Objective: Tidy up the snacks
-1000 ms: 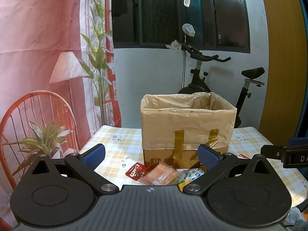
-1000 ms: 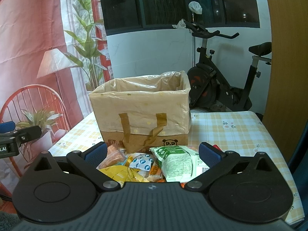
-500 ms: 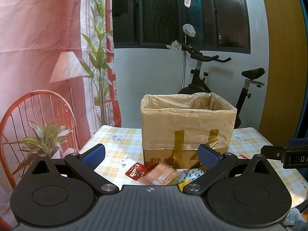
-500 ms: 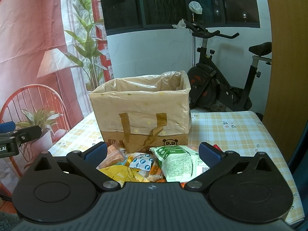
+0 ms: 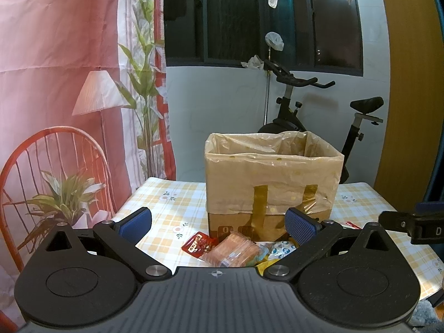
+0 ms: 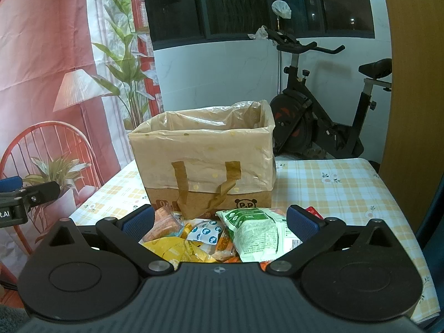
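Clearly both grippers hang above the near edge of the table (image 6: 347,177), jaws spread wide and holding nothing, with the snack pile lying just ahead of and below them, between the fingertips and the box (image 6: 205,163). Under the right gripper (image 6: 220,220) the green bag (image 6: 255,230) lies with its long axis running away toward the box, so the open jaws already straddle its narrow width; the yellow packet (image 6: 177,248) and blue-dotted sachet (image 6: 206,231) crowd its left side, touching or overlapping it. Under the left gripper (image 5: 217,222) sits the orange pack (image 5: 233,252), angled across the view, with a red packet (image 5: 198,244) just left of it on bare cloth. Each gripper seems equally near its own item. The box stands upright directly behind the pile, liner folded over its rim, mouth open; its tall front wall likely demands a clear lift before dropping anything in. Open tablecloth lies right of the box, less to its left.
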A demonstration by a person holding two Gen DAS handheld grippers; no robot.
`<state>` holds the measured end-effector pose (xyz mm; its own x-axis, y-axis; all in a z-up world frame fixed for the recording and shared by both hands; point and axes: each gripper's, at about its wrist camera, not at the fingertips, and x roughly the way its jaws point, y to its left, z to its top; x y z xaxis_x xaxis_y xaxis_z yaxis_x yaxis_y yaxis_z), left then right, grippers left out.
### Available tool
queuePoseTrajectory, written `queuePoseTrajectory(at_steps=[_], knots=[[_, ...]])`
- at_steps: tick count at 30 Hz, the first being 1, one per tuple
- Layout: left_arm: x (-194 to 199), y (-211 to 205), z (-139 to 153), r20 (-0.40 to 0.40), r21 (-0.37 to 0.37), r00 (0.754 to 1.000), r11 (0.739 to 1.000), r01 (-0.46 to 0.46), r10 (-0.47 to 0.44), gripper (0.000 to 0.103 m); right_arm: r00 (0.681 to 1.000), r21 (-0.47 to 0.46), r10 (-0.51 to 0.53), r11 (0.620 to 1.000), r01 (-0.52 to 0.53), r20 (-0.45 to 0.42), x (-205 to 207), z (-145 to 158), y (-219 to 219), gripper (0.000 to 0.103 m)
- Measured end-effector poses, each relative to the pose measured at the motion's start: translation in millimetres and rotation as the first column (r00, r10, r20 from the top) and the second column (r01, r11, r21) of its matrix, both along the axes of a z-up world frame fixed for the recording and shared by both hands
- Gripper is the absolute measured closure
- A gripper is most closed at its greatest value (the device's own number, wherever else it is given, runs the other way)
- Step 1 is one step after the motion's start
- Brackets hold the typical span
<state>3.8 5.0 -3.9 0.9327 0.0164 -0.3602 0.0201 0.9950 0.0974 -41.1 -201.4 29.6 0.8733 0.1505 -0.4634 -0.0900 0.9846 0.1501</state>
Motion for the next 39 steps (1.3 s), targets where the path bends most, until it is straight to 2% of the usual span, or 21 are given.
queuePoseTrajectory(at_steps=[4, 9, 10, 13, 15, 16, 18, 22, 25, 31, 39], knots=[[7.3, 14.7, 0.4, -0.011, 0.012, 0.999, 0.999, -0.041, 0.041, 0.0, 1.0, 0.009, -0.002, 1.0, 0.002, -0.011, 3.0, -7.1, -3.1, 0.0], [19.7, 39.0, -8.3, -0.017, 0.062, 0.993, 0.991, -0.119, 0.12, 0.0, 0.999, -0.002, -0.033, 0.999, 0.033, -0.021, 13.0, -17.3, -12.4, 0.0], [22.3, 42.3, -8.0, -0.035, 0.129, 0.99, 0.983, -0.129, 0.134, 0.0, 0.999, -0.021, -0.041, 0.999, 0.041, -0.018, 16.2, -21.1, -12.6, 0.0], [32.5, 52.0, -20.2, -0.108, 0.153, 0.982, 0.979, -0.136, 0.153, 0.001, 0.998, -0.071, -0.061, 0.996, 0.059, -0.025, 28.0, -36.8, -13.1, 0.0], [38.3, 56.9, -34.6, -0.157, 0.092, 0.979, 0.989, -0.118, 0.132, 0.001, 0.996, -0.042, -0.057, 0.998, 0.054, -0.068, 37.2, -48.3, -17.0, 0.0], [43.3, 59.8, -43.3, -0.159, 0.039, 0.981, 0.994, -0.106, 0.111, 0.002, 0.995, -0.016, -0.048, 0.999, 0.047, -0.091, 41.2, -54.7, -19.7, 0.0], [47.5, 59.8, -56.8, -0.225, 0.004, 0.972, 0.998, -0.067, 0.066, 0.002, 0.991, 0.003, -0.04, 0.999, 0.041, -0.128, 46.3, -65.7, -20.9, 0.0], [60.9, 48.2, -96.4, -0.347, -0.095, 0.936, 0.995, 0.023, -0.055, 0.006, 0.983, 0.001, -0.017, 1.0, 0.018, -0.184, 49.6, -83.6, -17.1, 0.0], [65.8, 42.5, -113.1, -0.403, -0.107, 0.909, 0.992, 0.065, -0.103, 0.006, 0.977, 0.001, -0.013, 1.0, 0.014, -0.213, 51.4, -92.4, -15.8, 0.0], [78.1, 33.9, -134.9, -0.487, -0.184, 0.859, 0.98, 0.079, -0.16, 0.006, 0.961, 0.023, -0.015, 0.999, 0.022, -0.275, 53.6, -109.5, -18.2, 0.0], [89.6, 18.2, -152.6, -0.533, -0.18, 0.825, 0.978, 0.107, -0.189, 0.006, 0.954, 0.038, -0.007, 0.999, 0.019, -0.299, 54.5, -118.6, -18.4, 0.0]])
